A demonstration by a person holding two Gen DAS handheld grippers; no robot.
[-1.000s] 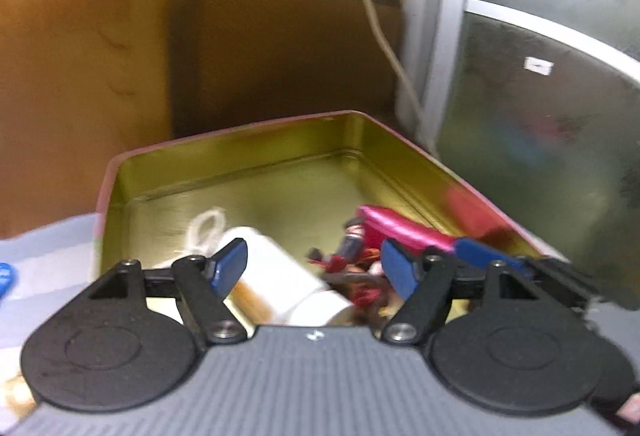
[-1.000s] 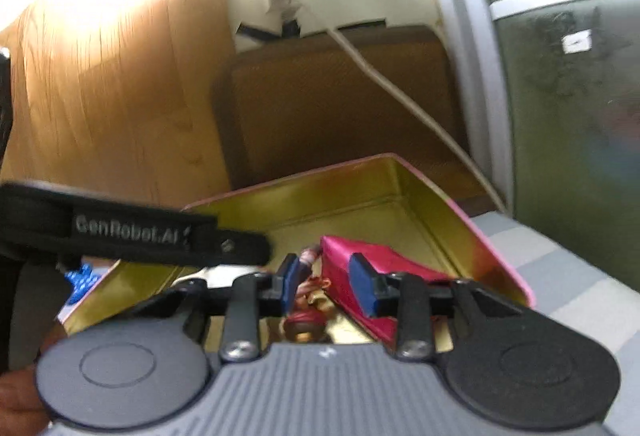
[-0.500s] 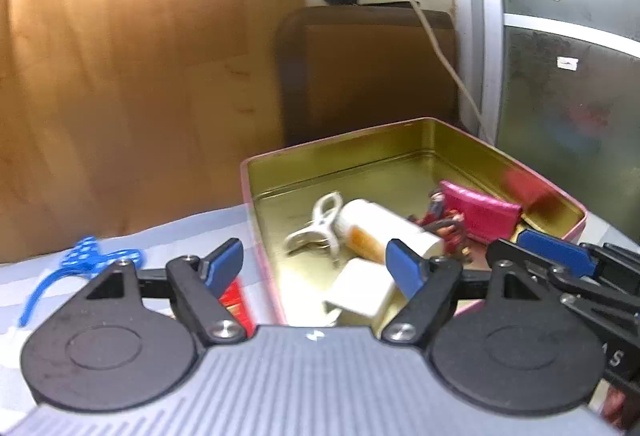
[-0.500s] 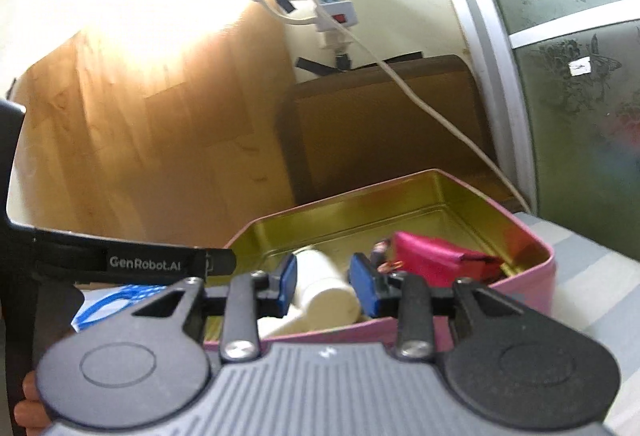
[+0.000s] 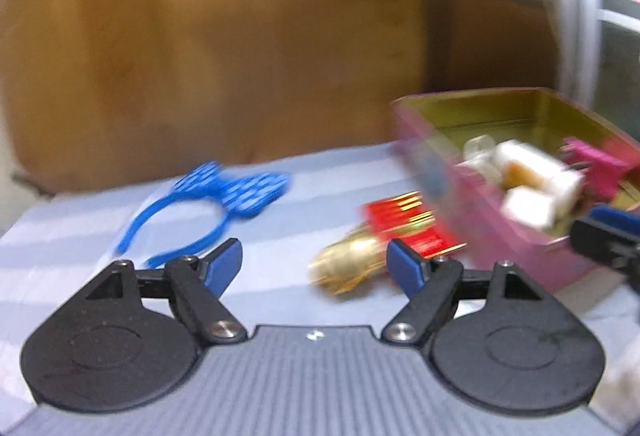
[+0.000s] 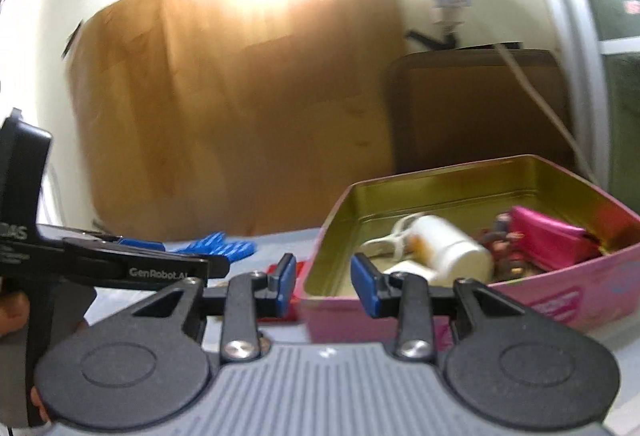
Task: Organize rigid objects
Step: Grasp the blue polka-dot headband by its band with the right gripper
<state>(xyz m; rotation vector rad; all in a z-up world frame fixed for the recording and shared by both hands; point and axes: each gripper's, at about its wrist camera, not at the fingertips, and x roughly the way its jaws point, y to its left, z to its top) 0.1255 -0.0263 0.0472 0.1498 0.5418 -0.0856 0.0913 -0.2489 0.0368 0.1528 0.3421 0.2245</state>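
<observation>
Your left claw (image 5: 314,266) stands wide apart with nothing between its pads — the gold-and-red object (image 5: 384,240) lies on the table (image 5: 80,236) just ahead, nearer the right pad. The blue hair bow (image 5: 224,192) lies further off to the left. Your right claw (image 6: 323,286) is narrowly apart and empty, aimed at the near left corner of the pink tin (image 6: 560,300). Inside the tin lie a white bottle (image 6: 448,248) and a magenta pouch (image 6: 548,232). Left of the tin the table has open room.
</observation>
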